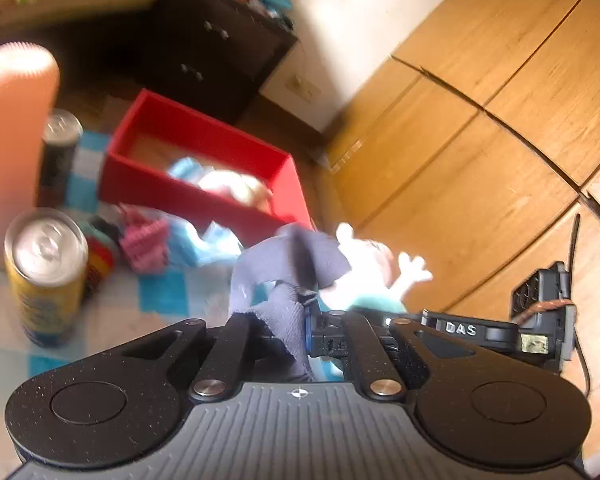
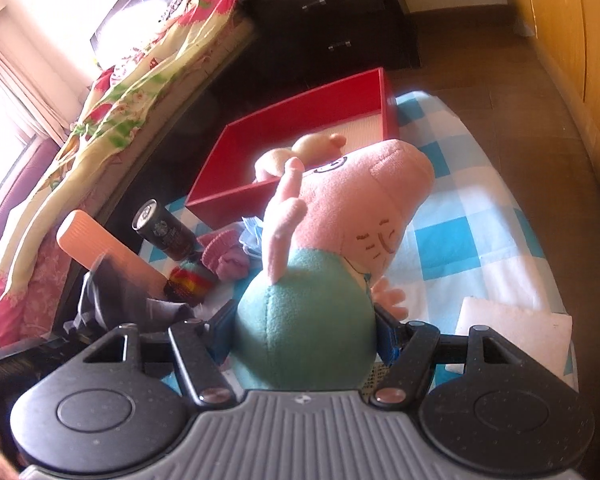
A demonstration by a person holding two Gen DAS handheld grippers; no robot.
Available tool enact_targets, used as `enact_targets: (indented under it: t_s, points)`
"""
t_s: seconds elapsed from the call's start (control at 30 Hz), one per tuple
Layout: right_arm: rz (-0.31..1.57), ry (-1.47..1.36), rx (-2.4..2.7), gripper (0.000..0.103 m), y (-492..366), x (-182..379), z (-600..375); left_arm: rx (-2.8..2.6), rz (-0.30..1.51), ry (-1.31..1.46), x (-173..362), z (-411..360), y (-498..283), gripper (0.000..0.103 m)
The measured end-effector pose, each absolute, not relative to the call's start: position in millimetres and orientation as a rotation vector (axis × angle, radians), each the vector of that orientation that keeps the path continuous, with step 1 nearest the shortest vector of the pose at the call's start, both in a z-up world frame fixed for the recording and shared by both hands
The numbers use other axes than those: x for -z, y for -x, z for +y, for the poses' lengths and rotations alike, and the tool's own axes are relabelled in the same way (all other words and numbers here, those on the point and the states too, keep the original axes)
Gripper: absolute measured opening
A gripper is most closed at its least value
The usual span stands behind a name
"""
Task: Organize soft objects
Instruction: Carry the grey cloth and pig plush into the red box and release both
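1. The right gripper [image 2: 306, 332] pinched the green belly of a pink pig plush toy [image 2: 340, 216], held above the blue-and-white checked cloth [image 2: 472, 216].
2. The left gripper [image 1: 300, 320] was clamped on a dark navy fabric piece [image 1: 288, 264].
3. The carrying step seemed in hand; next, both likely needed lowering into the red open box [image 2: 296, 120] at the cloth's far edge.
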State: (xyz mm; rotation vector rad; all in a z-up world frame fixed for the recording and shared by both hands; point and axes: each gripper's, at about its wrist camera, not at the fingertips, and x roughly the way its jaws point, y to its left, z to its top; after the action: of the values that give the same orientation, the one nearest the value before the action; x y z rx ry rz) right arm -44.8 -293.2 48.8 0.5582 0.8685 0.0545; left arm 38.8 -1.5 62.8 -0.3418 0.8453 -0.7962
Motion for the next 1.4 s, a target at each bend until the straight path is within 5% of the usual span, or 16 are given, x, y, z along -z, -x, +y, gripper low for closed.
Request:
enact_targets:
  t_s: [1.4]
  points:
    - [0.735,-0.440,-0.012,0.046,-66,-81,-291,0.683,0.643,0.233,-79,-61,-133,0.002]
